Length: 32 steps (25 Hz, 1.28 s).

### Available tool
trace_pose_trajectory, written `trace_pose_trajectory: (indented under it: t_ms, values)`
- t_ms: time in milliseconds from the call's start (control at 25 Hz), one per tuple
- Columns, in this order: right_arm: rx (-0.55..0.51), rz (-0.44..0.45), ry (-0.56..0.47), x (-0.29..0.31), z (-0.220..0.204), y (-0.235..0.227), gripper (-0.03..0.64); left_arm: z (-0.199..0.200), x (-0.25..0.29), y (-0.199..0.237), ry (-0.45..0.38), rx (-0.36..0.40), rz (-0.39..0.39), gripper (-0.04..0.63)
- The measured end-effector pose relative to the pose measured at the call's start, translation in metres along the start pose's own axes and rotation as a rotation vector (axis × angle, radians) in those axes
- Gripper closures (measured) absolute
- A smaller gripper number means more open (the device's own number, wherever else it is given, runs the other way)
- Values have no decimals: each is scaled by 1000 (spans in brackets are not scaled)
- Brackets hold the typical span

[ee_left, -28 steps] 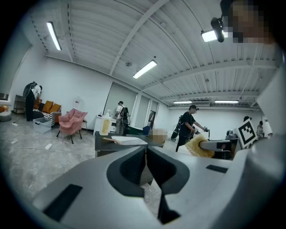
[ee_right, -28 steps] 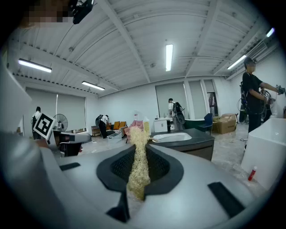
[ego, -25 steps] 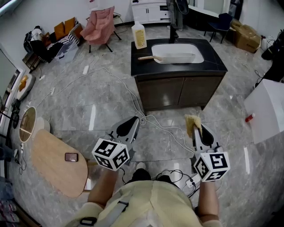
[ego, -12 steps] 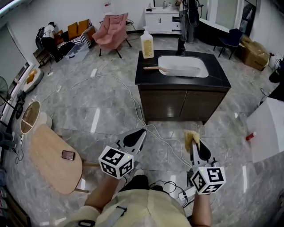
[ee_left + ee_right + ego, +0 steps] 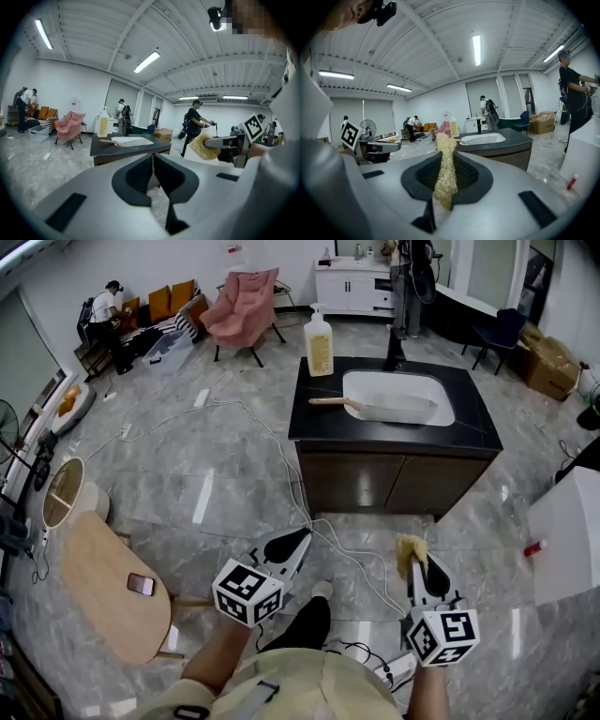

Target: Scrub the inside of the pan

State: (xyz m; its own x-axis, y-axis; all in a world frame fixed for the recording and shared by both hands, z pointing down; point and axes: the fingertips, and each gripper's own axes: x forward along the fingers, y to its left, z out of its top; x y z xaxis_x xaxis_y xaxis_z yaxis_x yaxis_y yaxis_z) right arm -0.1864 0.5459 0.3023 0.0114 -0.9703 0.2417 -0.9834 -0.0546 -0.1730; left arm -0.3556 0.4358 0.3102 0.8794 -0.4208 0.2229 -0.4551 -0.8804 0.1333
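one pan (image 5: 386, 412) lies crosswise, handle (image 5: 328, 402) pointing left.

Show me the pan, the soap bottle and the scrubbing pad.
pan (image 5: 392, 412), head view, its grey body.
soap bottle (image 5: 319, 348), head view, middle of its body.
scrubbing pad (image 5: 409, 553), head view, its yellow tuft.
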Motion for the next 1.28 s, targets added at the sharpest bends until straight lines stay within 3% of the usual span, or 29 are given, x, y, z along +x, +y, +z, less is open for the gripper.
trace_pose_trajectory:
  t_ms: [320,680,800,1040,1280]
  values:
    - [-36,-18,27,104,39,-33,561,5,92,72,80,108,-65,571]
    - [-44,-23,53,207,68,-52,561,50,169,137,29,118,-153,566]
    - [-48,-22,70,228,72,-55,561,55,189,147,30,121,-174,512]
    - [-86,-13,96,264,86,-80,561,56,229,165,56,133,-174,454]
    - [-195,38,133,321,113,-137,561,61,275,180,114,232,-126,445]
